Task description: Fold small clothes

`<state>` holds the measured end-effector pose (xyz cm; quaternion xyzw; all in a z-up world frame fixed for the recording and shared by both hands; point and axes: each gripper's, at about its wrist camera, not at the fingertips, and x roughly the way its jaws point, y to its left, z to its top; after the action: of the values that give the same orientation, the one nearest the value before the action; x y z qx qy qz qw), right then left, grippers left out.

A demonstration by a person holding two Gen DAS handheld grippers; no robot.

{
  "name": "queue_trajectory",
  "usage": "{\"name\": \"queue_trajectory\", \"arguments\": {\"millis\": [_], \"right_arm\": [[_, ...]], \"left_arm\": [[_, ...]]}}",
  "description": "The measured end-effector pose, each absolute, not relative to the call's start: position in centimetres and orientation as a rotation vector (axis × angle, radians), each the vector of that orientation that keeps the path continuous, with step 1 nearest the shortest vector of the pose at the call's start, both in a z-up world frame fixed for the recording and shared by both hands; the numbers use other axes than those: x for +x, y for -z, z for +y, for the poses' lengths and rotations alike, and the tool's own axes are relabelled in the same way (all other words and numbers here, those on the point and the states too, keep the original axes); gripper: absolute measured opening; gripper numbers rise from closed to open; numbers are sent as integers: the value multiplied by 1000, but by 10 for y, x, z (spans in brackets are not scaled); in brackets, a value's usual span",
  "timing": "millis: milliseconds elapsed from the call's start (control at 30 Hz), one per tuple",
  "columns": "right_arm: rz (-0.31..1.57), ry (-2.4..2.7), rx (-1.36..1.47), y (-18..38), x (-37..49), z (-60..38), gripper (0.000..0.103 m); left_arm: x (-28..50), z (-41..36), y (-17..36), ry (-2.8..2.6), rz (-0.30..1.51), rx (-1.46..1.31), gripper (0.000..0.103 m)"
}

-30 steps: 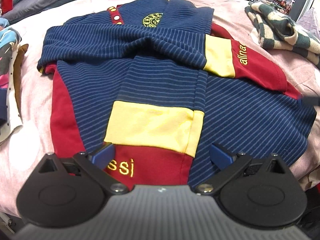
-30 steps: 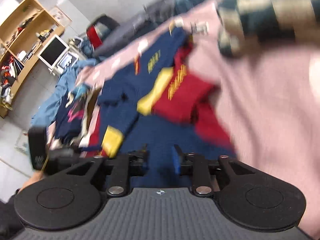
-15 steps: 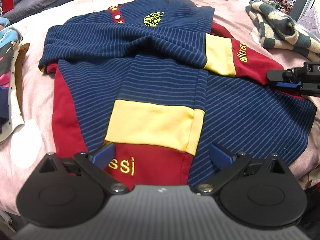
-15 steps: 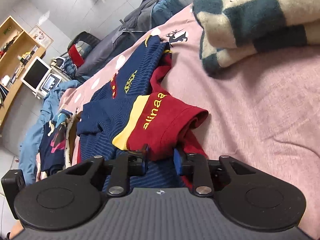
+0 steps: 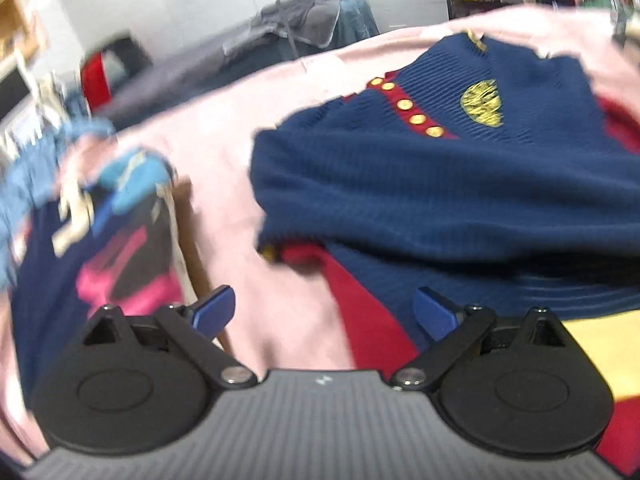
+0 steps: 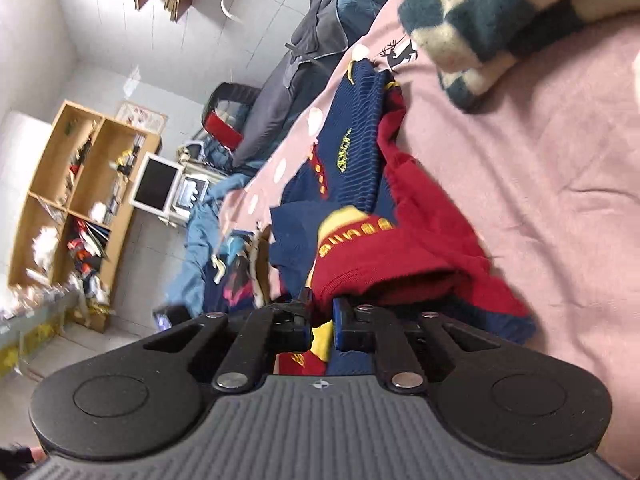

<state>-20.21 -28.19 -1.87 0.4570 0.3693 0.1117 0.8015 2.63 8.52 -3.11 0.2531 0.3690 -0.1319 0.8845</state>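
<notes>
The pink bedspread (image 6: 560,168) fills most of the right side of your right wrist view and the middle of your left wrist view. On it lies the navy, red and yellow striped jersey (image 5: 440,184), taking up the centre and right of the left view, with a red placket of gold buttons (image 5: 416,119) and a yellow crest (image 5: 482,103) in the upper right. A green-and-cream checked garment (image 6: 492,12) sits bunched in the upper right corner of the right view. A dark printed garment (image 5: 100,248) lies at the left edge of the left view, apart from the jersey.

Your right gripper (image 6: 322,320) is nearly closed, pinching the red sleeve (image 6: 404,256) of the jersey at lower centre. Your left gripper (image 5: 324,312) is spread wide and holds nothing, hanging over bare bedspread and the jersey's red edge.
</notes>
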Motion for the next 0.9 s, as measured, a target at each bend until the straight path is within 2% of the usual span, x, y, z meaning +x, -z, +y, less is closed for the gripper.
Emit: {"name": "queue_trajectory", "arguments": {"millis": [133,300,400,433,467,500,533,567,600,667,700,900], "right_arm": [[851,-191,882,23,-207,-281,18],[962,-175,602,28,-208,-257,18],[981,-148,626,44,-210,-259,19],[979,-151,663,46,-211,-262,26],[991,-163,700,46,-210,-266,38],[1015,-183,706,44,-209,-267,42],[1026,-192,683,36,-209,-268,51],[1031,-202,639,25,-208,-267,69],[1033,-224,593,11,-207,-266,77],[974,-281,521,-17,-199,-263,99],[939,-311,487,-29,-191,-263,103],[814,-426,344,-50,-62,-264,103]], "left_arm": [[53,70,45,243,745,573,103],[66,61,44,171,748,579,103],[66,69,43,151,779,558,103],[64,72,41,149,785,553,103],[61,77,39,147,794,550,103],[58,81,36,152,810,542,103],[53,85,30,158,826,529,103],[48,91,24,169,838,511,103],[46,95,15,187,841,484,103],[45,103,-6,229,815,413,103],[48,105,-17,249,793,376,103],[125,91,-44,352,744,322,103]]}}
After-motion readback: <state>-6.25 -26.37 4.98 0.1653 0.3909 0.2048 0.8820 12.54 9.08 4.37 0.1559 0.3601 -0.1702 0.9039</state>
